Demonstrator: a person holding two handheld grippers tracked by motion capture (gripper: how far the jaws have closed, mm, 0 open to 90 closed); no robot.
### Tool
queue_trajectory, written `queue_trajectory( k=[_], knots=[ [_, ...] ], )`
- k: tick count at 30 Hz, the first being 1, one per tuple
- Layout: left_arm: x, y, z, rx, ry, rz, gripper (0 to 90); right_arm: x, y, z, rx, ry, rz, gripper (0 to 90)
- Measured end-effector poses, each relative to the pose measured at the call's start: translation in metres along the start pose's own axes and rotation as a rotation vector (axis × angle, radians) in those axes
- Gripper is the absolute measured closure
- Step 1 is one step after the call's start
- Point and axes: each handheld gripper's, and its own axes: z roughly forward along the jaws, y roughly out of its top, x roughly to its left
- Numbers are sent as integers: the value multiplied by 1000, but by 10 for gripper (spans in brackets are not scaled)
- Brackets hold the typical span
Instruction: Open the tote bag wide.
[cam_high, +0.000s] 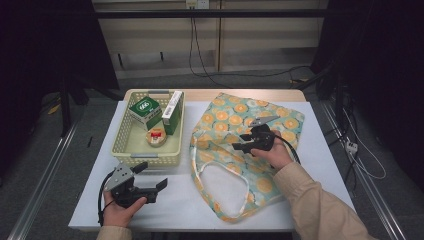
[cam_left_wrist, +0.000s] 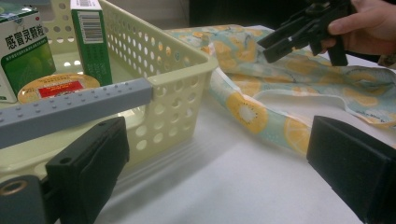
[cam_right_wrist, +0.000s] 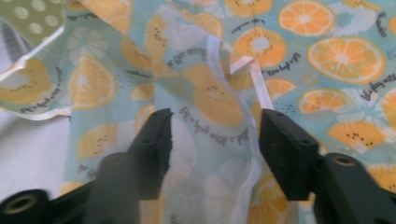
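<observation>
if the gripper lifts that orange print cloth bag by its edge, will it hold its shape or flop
The cloth bag will probably flop: it lies flat and wrinkled, so its body should hang and fold. It looks thin and light. The right gripper, jaws apart over a fold, may pinch just one layer.

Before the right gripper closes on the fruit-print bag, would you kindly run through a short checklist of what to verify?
1. Right gripper jaws apart: ok, open.
2. Fabric between the jaws: ok, a fold of the fruit-print bag lies in the gap.
3. Pads pressing the cloth: not ok, no grip yet.
4. Left gripper out of the way: ok, open, beside the basket, off the bag.
5. Basket contents settled: ok, the two green boxes and the round tin sit inside.
6. Bag mouth open enough for loading: cannot tell.
</observation>
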Motion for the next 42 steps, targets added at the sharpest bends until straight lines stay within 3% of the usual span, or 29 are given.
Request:
queue_trajectory(
  k=[3, 12, 13, 14, 15, 17, 18, 19, 20, 23, 28, 35, 40, 42],
  knots=[
    [0, 0, 0, 0, 0, 2, 54, 11, 6, -11, -14, 2, -30, 380],
    [-2, 0, -5, -7, 8, -2, 54, 35, 17, -37, -48, 13, -94, 390],
    [-2, 0, -5, -9, 9, 0, 54, 38, 18, -40, -51, 17, -99, 423],
    [-3, -1, -7, -9, 10, 1, 55, 45, 20, -45, -48, 36, -124, 574],
    [-3, -1, -8, -8, 12, 4, 55, 45, 20, -45, -48, 36, -124, 574],
    [-3, -1, -10, -13, 17, 0, 54, 54, 18, -48, -40, 98, -158, 759],
    [-3, -1, -11, -14, 19, 2, 55, 63, 13, -45, -3, 127, -186, 790],
    [-3, -1, -11, -15, 20, 1, 55, 63, 13, -45, -3, 127, -186, 790],
    [-3, -2, -12, -13, 22, -1, 55, 66, 5, -36, 47, 118, -206, 805],
    [-3, -2, -14, -16, 25, -3, 55, 62, -5, -25, 71, 104, -197, 767],
    [-2, -4, -15, -13, 22, -5, 55, 31, -21, -15, 86, -18, -158, 555],
    [-1, -7, -18, -6, 32, -13, 55, 18, -28, -18, 88, 10, -125, 508],
    [-2, -9, -22, -4, 36, -12, 55, 23, -38, -16, 116, 21, -170, 504],
    [-1, -8, -22, -8, 37, -10, 55, 21, -39, -17, 108, -8, -168, 522]
  ],
)
